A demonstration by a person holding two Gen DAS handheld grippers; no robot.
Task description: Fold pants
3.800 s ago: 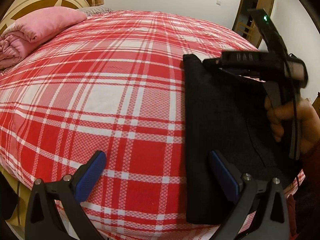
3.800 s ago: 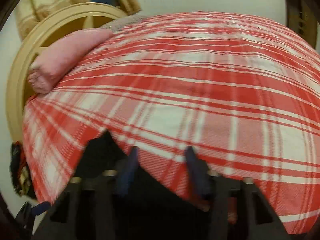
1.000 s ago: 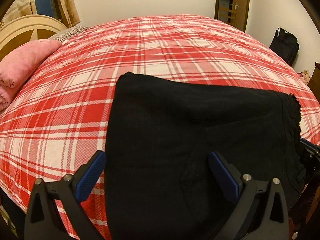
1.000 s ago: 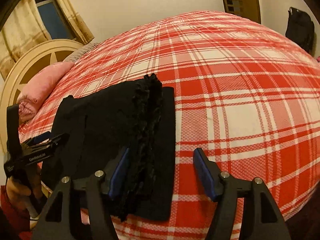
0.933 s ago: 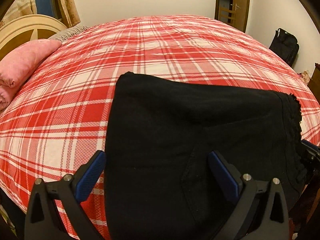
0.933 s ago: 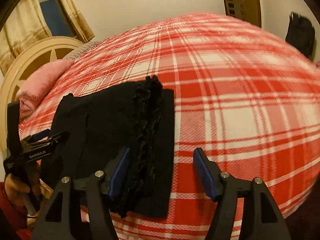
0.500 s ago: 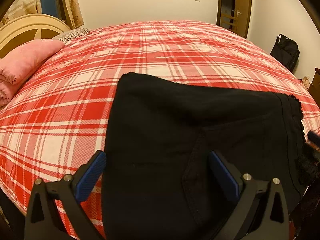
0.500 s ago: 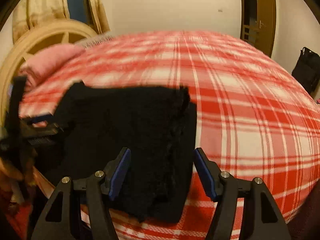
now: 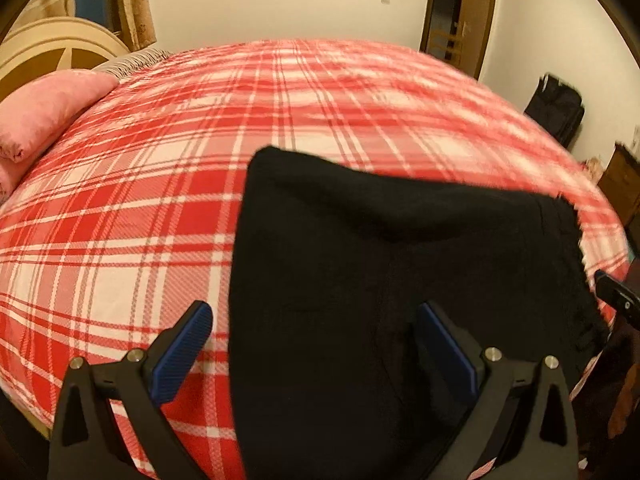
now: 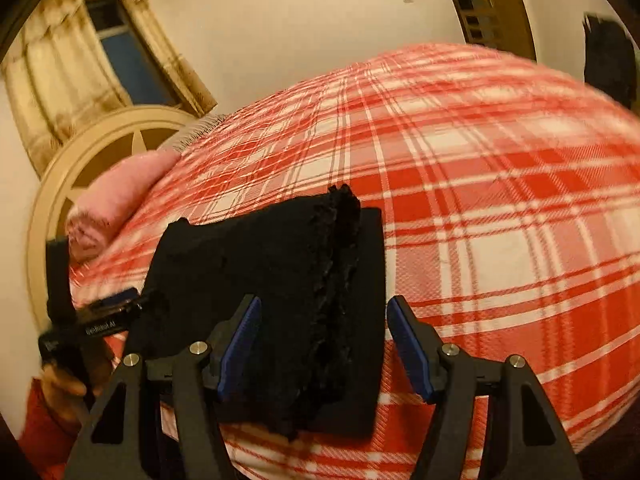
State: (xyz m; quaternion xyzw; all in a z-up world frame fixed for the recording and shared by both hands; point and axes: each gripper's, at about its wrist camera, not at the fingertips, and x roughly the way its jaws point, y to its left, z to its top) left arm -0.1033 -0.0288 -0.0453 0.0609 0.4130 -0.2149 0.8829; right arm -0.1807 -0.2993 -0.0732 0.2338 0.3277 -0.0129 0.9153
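Note:
The black pants (image 9: pixel 380 272) lie folded into a compact rectangle on the red and white plaid bed (image 9: pixel 160 200), near its front edge. Their frayed hem edge (image 10: pixel 340 264) lies on top at the right end. My left gripper (image 9: pixel 316 344) is open and empty, held just above the folded pants' near left part. My right gripper (image 10: pixel 324 340) is open and empty, over the hem end of the pants (image 10: pixel 280 272). The left gripper also shows at the left of the right wrist view (image 10: pixel 100 312).
A pink rolled blanket (image 9: pixel 36 120) lies at the bed's left, by a cream round headboard (image 10: pixel 100 148). A dark bag (image 9: pixel 556 108) stands by the right wall near a wooden door (image 9: pixel 460 16). A curtained window (image 10: pixel 120 60) is at the back left.
Both grippers have pulled back and risen a little from the folded pants; the right wrist view has swung and tilted. The pants have stayed in place.

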